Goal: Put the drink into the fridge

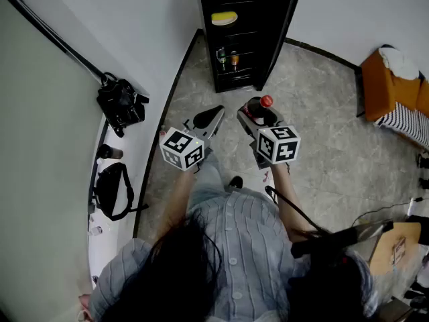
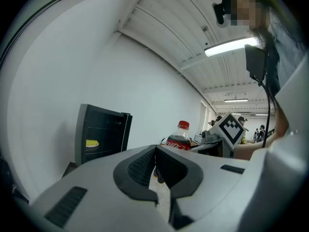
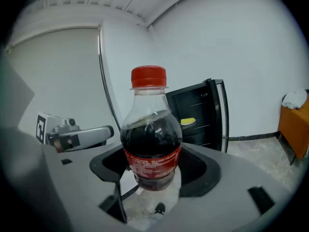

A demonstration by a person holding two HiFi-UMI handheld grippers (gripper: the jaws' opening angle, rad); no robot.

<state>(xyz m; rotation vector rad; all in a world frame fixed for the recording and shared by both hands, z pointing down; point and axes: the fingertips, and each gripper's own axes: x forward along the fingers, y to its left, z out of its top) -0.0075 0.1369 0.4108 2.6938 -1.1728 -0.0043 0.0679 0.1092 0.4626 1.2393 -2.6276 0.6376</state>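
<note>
Grey stone floor (image 1: 322,153) runs to one black fridge (image 1: 244,32), its door open. One drink (image 3: 150,144) — clear bottle, dark cola, red cap and label — stands upright, clamped in the right gripper's (image 1: 258,116) wide-spread jaws. Left gripper (image 2: 155,164) jaws — closed, empty. Two small bottles (image 1: 228,59) sit inside the fridge.

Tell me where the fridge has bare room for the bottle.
In the fridge, the shelf between the yellow item above and the two small bottles below looks bare. The bottles' shelf is crowded at left; right of them seems free.
</note>
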